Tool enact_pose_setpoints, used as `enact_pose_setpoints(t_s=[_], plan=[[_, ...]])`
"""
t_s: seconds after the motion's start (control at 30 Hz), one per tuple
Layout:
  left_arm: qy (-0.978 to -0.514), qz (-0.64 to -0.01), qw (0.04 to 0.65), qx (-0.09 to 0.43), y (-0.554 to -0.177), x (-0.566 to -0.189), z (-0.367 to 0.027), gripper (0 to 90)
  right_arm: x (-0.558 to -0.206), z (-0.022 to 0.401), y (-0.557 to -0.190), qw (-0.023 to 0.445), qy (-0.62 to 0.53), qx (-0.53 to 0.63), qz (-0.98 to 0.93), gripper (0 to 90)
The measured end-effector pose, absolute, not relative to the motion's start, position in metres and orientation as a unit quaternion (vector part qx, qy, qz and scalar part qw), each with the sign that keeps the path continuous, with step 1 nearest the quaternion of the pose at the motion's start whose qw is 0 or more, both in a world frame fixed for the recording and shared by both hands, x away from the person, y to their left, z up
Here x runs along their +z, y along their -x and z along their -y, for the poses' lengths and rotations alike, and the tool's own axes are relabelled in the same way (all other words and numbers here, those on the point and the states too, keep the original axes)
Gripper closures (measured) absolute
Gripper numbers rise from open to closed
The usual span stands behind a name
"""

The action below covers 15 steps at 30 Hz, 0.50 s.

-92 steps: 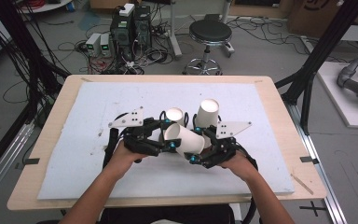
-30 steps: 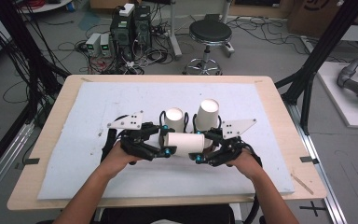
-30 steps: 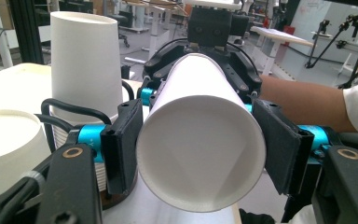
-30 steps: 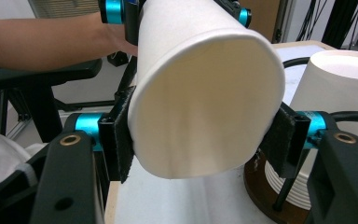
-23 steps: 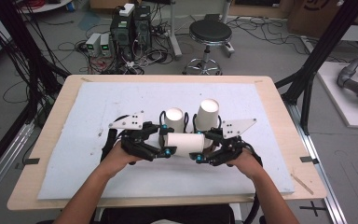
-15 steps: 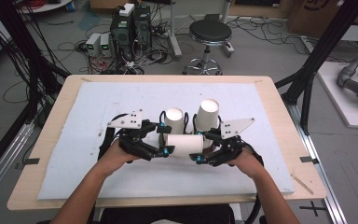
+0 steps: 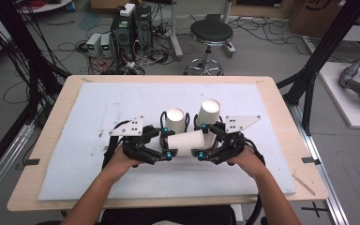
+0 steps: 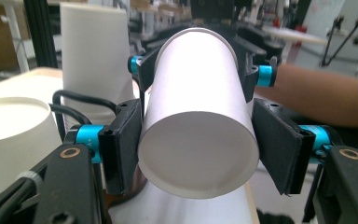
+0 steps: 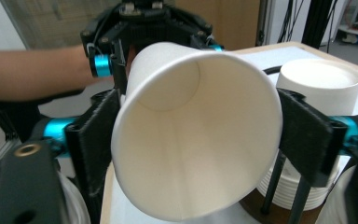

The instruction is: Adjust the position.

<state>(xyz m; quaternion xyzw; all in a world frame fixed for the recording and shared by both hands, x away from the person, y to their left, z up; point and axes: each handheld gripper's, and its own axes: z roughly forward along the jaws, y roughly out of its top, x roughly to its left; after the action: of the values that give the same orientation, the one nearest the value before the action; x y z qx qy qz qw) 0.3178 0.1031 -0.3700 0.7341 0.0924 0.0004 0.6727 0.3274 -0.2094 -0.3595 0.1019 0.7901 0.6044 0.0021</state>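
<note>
A white paper cup lies level in the air between both grippers, just above the white mat. My left gripper is shut on its closed base end, which faces the camera in the left gripper view, with a black pad pressed on each side. My right gripper is shut on the open rim end; the cup's mouth gapes toward that camera between the pads.
Two upside-down white cups stand on the mat just behind the held cup; one tops a stack of cups. A stool and computer boxes sit on the floor beyond the table.
Three seconds ago the cup hung tilted between the grippers; it has since levelled out. Over the last second both hands and the cup have barely moved.
</note>
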Motion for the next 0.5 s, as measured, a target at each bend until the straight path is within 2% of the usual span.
enact_pose_setpoints(t_s=[0.23, 0.33, 0.5], plan=[[-0.718, -0.082, 0.691, 0.001, -0.3158, -0.371, -0.1083, 35.9, -0.3628, 0.2047, -0.3285, -0.018, -0.103, 0.621, -0.777, 18.9], [-0.726, -0.082, 0.683, -0.001, -0.3156, -0.372, -0.1096, 36.2, -0.363, 0.2017, -0.3293, -0.024, -0.086, 0.626, -0.775, 26.5], [-0.744, -0.088, 0.662, -0.004, -0.3147, -0.3753, -0.1083, 36.1, -0.3621, 0.202, -0.3295, -0.022, -0.073, 0.62, -0.781, 31.2]])
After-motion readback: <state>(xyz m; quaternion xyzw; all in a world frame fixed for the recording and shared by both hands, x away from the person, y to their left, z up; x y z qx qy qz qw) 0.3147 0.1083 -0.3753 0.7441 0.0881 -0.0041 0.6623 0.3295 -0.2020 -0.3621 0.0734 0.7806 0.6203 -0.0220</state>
